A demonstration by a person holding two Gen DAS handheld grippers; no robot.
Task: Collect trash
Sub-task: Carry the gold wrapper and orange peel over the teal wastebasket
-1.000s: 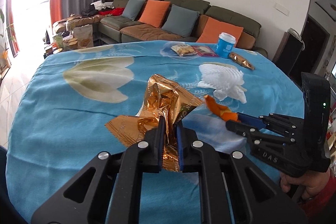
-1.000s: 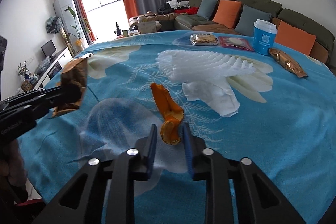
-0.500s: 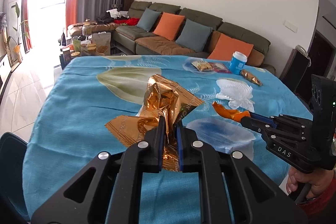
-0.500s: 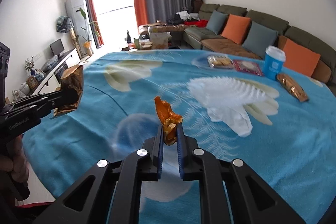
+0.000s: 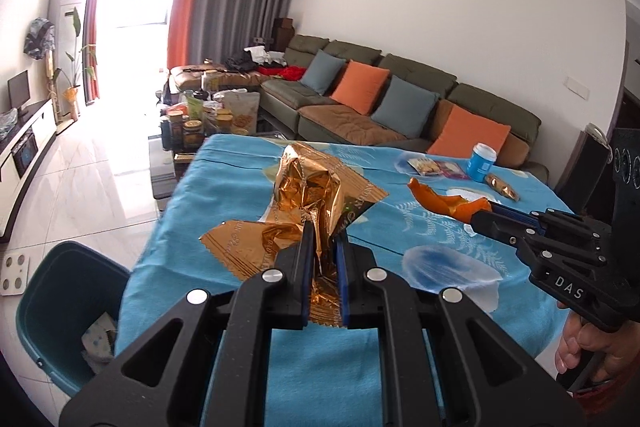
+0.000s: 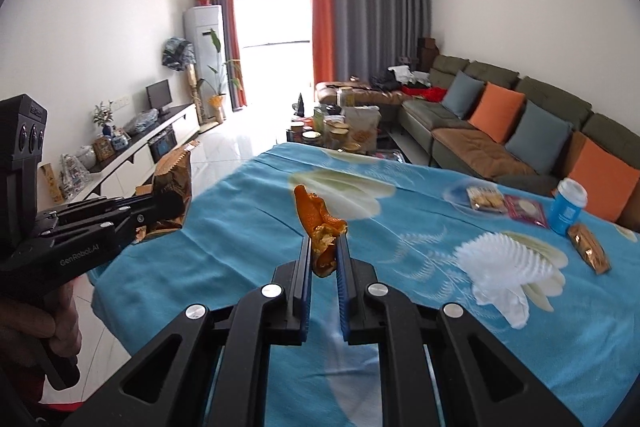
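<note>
Left hand-held gripper point(image 5: 323, 247) clenches one crinkled gold foil wrapper point(image 5: 316, 195); right hand-held gripper point(image 6: 323, 247) pinches one curled orange peel point(image 6: 318, 227) above the blue-clothed table point(image 6: 248, 267).

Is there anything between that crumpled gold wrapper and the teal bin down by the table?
Nothing visible. The left gripper holds the gold wrapper up over the near end of the table, and the teal bin sits open on the floor down to the left, with only air between them. The table's edge lies alongside that path.
</note>
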